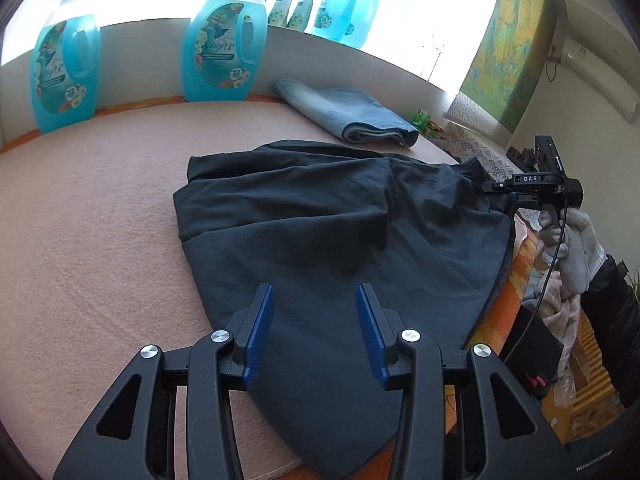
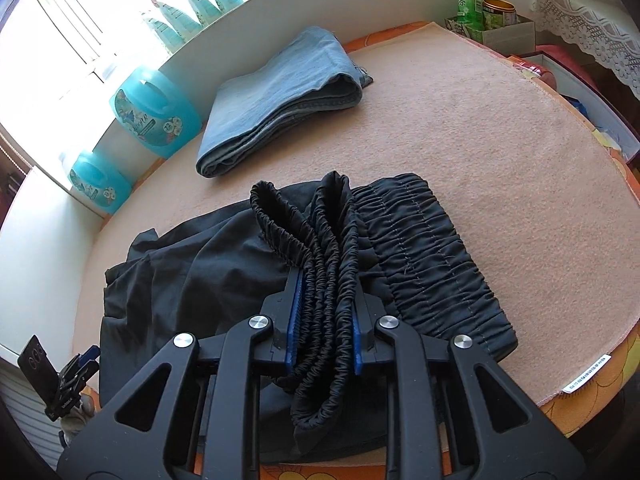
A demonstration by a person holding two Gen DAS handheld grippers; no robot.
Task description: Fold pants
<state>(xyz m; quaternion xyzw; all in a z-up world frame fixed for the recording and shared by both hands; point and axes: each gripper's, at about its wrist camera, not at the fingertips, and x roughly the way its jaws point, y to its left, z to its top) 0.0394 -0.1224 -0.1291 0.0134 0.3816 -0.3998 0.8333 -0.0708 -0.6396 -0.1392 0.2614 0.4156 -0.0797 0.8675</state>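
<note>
Black pants [image 1: 340,216] lie crumpled on a peach blanket [image 1: 100,220] covering the surface, their legs spread toward the left claw [image 1: 315,312] and the gathered waistband [image 2: 424,256] at the far right end. The left claw hangs over the near leg cloth with its blue pads [image 1: 264,320] apart and nothing between them: released. The right claw [image 2: 326,312] has bunched elastic cuffs [image 2: 320,248] packed between its jaws, the blue pads against the fabric on both sides, so it grasps the cuffs just beside the waistband. In the left view a gloved hand [image 1: 572,248] holds the right claw at the pants' right edge. Folded jeans [image 2: 280,104] rest farther back on the blanket, well apart from the pants. Blue bottles [image 1: 224,40] stand along the white ledge by the window
</note>
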